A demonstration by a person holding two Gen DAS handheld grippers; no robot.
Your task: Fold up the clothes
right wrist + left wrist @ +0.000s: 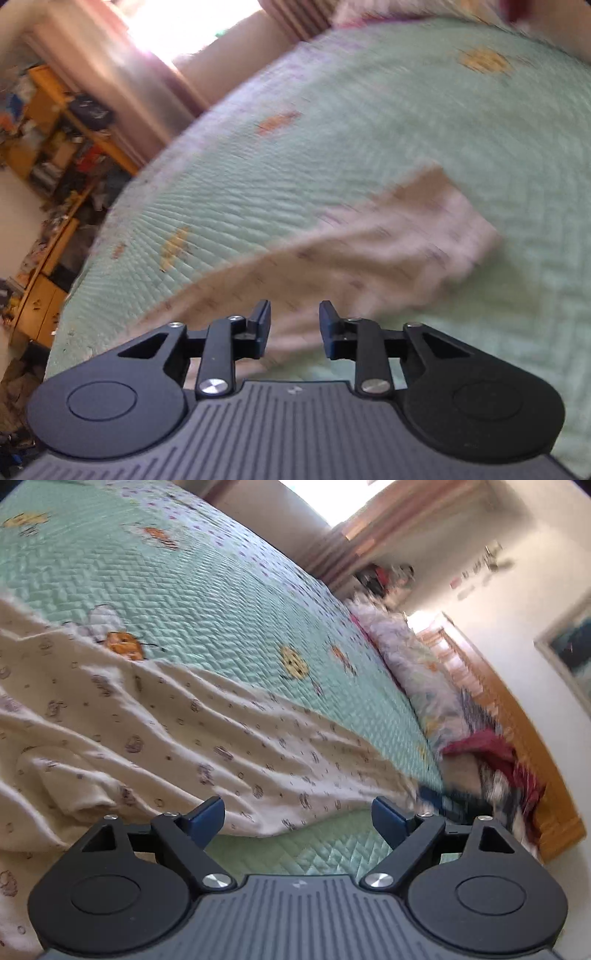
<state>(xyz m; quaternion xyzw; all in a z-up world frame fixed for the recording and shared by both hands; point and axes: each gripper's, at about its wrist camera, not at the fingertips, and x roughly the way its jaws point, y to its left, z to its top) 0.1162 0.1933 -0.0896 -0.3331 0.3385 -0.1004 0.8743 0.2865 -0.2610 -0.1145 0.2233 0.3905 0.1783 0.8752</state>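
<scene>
- The cream printed garment (155,731) lies rumpled on the green quilted bed (207,590), filling the left wrist view from 7 to 4 o'clock, likely spread there for folding.
- The left hand-held gripper (298,818) is spread wide above its hem, pinching nothing.
- The right hand-held gripper (294,326) is partly spread; cloth (369,251) runs toward 2 o'clock, not visibly pinched, though blur hides detail.

Garment (388,243) blurred, quilt (369,129) too.
</scene>
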